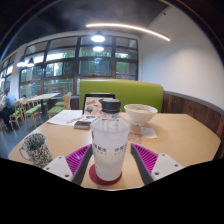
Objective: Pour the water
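A clear plastic water bottle with a black cap and a white label stands upright on a round red coaster on the wooden table. My gripper is around the bottle's lower part, its fingers open. The purple pads lie close along either side of the bottle, which rests on its coaster between them. A dark speckled cup stands on the table to the left of the left finger.
A white bowl sits beyond the bottle to the right. Papers and a book lie farther back on the left. A green bench lines the table's far side, with windows behind. A person sits far left.
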Tool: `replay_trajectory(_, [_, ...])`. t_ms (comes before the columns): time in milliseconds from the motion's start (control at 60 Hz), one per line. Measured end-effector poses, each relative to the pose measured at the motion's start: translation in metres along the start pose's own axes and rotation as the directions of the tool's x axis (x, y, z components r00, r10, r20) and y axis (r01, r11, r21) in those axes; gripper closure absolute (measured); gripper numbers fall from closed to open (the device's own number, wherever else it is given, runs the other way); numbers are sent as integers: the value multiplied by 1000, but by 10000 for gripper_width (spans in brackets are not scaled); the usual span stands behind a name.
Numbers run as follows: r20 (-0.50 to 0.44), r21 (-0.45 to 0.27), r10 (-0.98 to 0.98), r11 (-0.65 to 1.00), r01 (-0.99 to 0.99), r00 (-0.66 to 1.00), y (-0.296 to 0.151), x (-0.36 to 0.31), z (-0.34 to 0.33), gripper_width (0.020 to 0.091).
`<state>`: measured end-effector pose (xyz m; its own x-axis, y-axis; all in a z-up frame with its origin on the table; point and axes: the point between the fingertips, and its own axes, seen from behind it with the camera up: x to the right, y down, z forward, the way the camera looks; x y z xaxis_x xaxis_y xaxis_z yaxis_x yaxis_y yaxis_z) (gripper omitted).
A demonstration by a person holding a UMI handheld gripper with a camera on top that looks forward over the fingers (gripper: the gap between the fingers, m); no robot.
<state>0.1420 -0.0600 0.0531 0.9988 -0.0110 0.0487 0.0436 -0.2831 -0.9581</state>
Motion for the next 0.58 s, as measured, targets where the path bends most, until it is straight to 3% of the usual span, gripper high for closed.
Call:
replay_trajectory(233, [15,-5,-23,1000,23,1000,-6,-4,-52,277])
replay_trajectory(583, [47,64,37,997,-40,998,-15,-10,-212,273])
